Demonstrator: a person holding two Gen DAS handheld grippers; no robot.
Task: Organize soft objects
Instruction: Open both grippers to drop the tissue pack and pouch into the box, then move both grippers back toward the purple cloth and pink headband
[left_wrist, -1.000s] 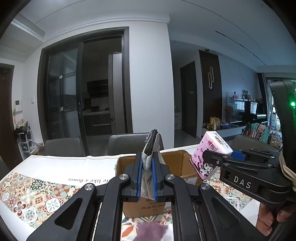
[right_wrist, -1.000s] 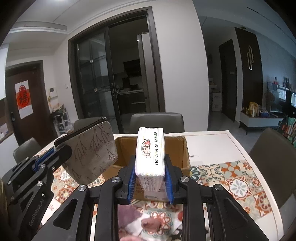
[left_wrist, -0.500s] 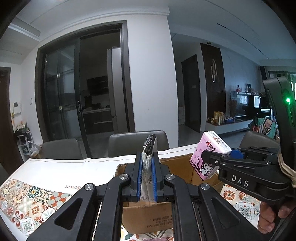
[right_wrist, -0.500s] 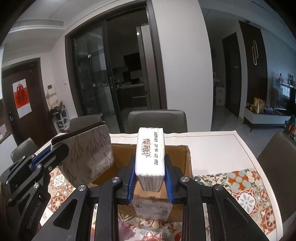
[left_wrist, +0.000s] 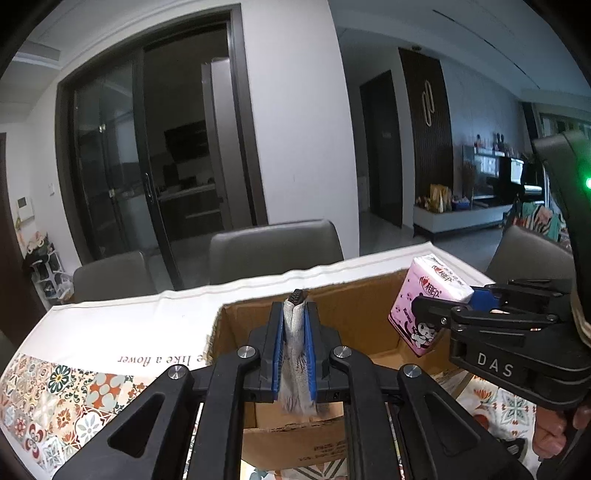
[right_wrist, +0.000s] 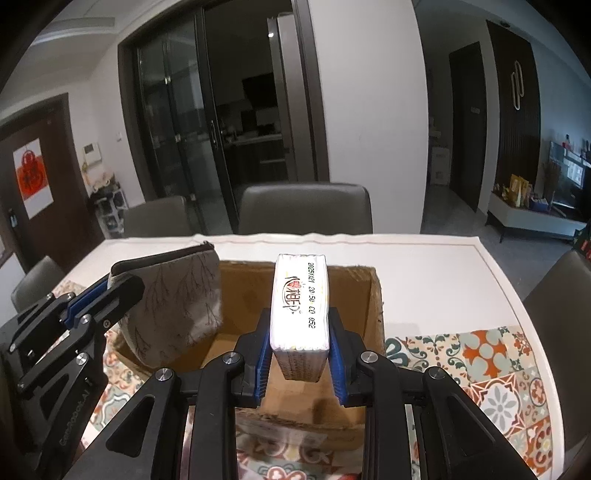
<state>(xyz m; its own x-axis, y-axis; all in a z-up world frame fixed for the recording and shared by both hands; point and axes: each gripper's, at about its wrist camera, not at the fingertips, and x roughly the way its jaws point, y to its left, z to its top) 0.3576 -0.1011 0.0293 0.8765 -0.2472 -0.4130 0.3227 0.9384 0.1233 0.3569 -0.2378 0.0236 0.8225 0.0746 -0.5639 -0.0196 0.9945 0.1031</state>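
My left gripper (left_wrist: 294, 334) is shut on a grey fabric zip pouch (left_wrist: 295, 354) with a branch print, held edge-on over the near left part of an open cardboard box (left_wrist: 354, 310). The pouch shows side-on in the right wrist view (right_wrist: 177, 299) with the left gripper (right_wrist: 110, 299) on it. My right gripper (right_wrist: 298, 339) is shut on a pink and white tissue pack (right_wrist: 300, 302), held over the box (right_wrist: 373, 306). That pack also shows in the left wrist view (left_wrist: 428, 299), above the box's right side.
The box stands on a table with a white and patterned tile cloth (right_wrist: 491, 354). Grey chairs (right_wrist: 306, 210) stand along the far edge and one at the right (right_wrist: 557, 295). Glass sliding doors lie behind.
Both grippers have moved forward and over the box with their objects; the box opening now lies under both. The grips have not changed.
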